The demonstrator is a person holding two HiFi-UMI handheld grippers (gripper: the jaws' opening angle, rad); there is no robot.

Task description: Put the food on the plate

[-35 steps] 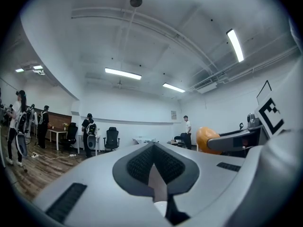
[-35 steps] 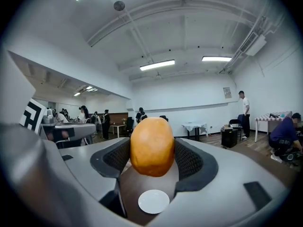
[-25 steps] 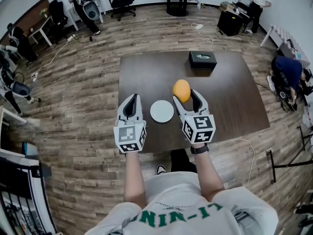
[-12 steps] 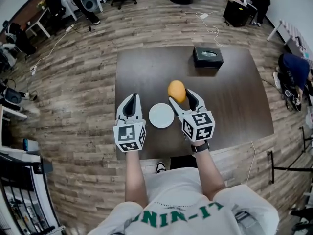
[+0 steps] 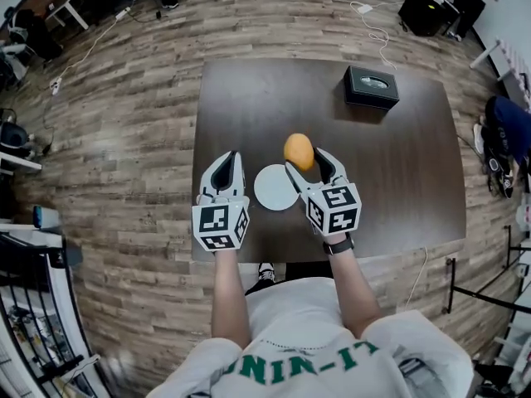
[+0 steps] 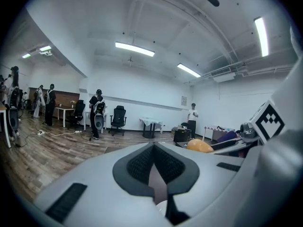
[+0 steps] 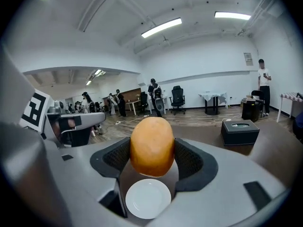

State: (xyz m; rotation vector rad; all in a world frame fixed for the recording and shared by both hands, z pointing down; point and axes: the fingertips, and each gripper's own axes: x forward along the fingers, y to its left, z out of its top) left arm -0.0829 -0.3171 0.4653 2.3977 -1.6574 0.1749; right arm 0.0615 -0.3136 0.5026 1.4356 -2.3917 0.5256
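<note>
Food, head view: the food (image 5: 299,150), a smooth orange-yellow oval lump, is held up over the table (image 5: 398,181), just past the far right rim of the plate (image 5: 276,187).
Plate, head view: white, round and bare, lying flat near the table's near edge, between the two grippers.
Right gripper, head view: the right gripper (image 5: 306,159) is clamped on the food, one jaw on each side.
Left gripper, head view: the left gripper (image 5: 228,157) is over the near left part of the table, just beside the plate, carrying nothing.
Black box, head view: the black box (image 5: 371,87) stands towards the table's far right corner, well apart from the rest.
Left gripper view: the left gripper (image 6: 153,161) has its jaws drawn together, the tips seemingly touching, with nothing between them. The food (image 6: 199,145) shows to the right, and a sliver of plate (image 6: 161,206) below.
Right gripper view: the right gripper (image 7: 152,156) presses both pads against the food (image 7: 152,145), which stands upright between them. The plate (image 7: 148,198) lies on the table directly under it, not touching. The black box (image 7: 240,132) sits far off to the right.
</note>
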